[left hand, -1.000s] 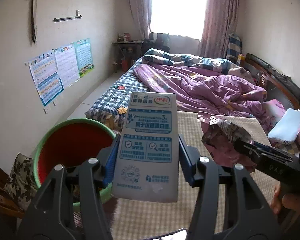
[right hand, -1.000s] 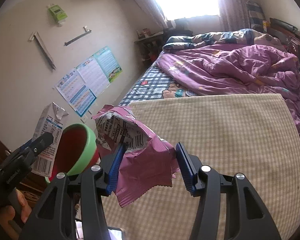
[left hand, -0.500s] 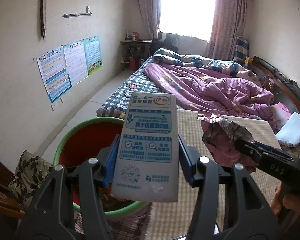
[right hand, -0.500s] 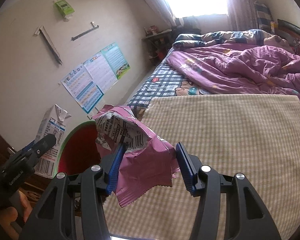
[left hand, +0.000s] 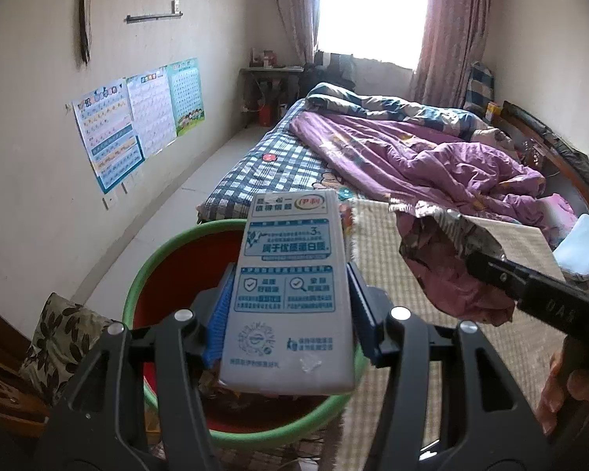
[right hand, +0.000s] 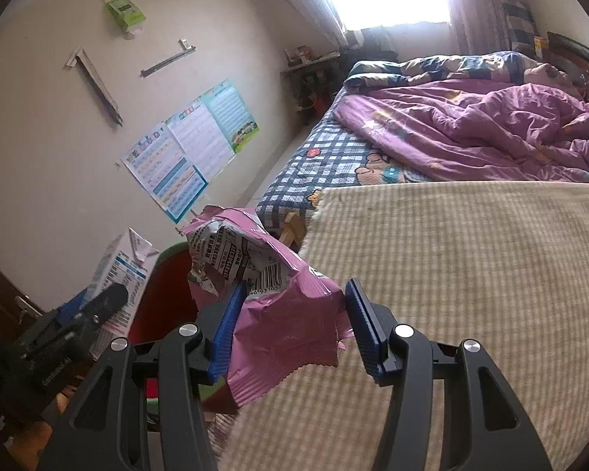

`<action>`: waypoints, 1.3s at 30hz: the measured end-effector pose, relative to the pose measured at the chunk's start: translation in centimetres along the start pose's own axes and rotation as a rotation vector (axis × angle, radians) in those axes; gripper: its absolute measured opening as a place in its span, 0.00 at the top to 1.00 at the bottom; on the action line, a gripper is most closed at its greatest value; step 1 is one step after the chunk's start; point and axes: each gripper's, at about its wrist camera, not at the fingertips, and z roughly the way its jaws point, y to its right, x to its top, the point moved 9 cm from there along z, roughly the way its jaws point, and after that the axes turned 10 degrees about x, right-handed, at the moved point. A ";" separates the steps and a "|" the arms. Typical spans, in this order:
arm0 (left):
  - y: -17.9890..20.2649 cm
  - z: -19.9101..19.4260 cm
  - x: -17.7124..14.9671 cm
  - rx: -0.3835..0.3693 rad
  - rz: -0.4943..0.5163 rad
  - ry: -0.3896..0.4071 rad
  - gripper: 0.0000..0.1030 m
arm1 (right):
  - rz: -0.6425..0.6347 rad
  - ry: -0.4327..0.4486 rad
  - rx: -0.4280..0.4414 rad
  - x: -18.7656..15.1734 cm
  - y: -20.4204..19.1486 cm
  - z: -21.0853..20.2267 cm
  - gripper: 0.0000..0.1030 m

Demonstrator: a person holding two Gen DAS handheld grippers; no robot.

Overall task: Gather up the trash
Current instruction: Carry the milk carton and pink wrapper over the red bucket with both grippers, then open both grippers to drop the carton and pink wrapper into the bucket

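L gripper (left hand: 288,314) clamped on milk carton (left hand: 290,294), carton upright, over near rim of bin (left hand: 145,274) w/ green rim, red inside. R gripper (right hand: 290,322) pinching pink snack wrapper (right hand: 263,306), over mat edge (right hand: 471,274), bin just beside to its left, not over opening yet. Carry carton fwd to mid-opening before letting go; tip slightly so it falls in, not onto rim. Shift wrapper left clear of mat, over bin, then open. Light foil, may cling to pad; open wide, maybe small shake. Drop one at a time to avoid grippers bumping.
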 end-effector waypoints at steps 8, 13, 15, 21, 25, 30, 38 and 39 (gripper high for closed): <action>-2.4 3.0 -1.9 0.031 -0.016 -0.073 0.50 | -0.042 -0.030 0.022 0.8 -2.8 3.2 0.51; -3.7 4.3 -3.1 0.055 -0.031 -0.119 0.50 | -0.058 -0.057 0.041 0.9 -4.3 5.1 0.50; -4.2 4.7 -3.5 0.067 -0.041 -0.134 0.50 | -0.072 -0.068 0.051 0.8 -5.0 5.8 0.50; -5.8 5.1 -4.1 0.120 -0.082 -0.140 0.25 | -0.080 -0.092 0.104 0.6 -6.5 7.1 0.42; -6.3 4.0 -3.3 0.134 -0.103 -0.109 0.14 | -0.078 -0.040 0.118 1.2 -6.7 5.8 0.37; -6.1 1.6 -0.9 0.161 -0.105 -0.013 0.05 | -0.118 0.092 0.072 2.6 -6.5 2.4 0.24; -3.9 -1.1 1.8 0.156 -0.072 0.078 0.05 | -0.178 0.218 -0.011 3.0 -4.9 -2.1 0.14; -3.6 -1.4 2.0 0.152 -0.069 0.084 0.05 | -0.178 0.224 -0.022 2.9 -4.6 -2.4 0.14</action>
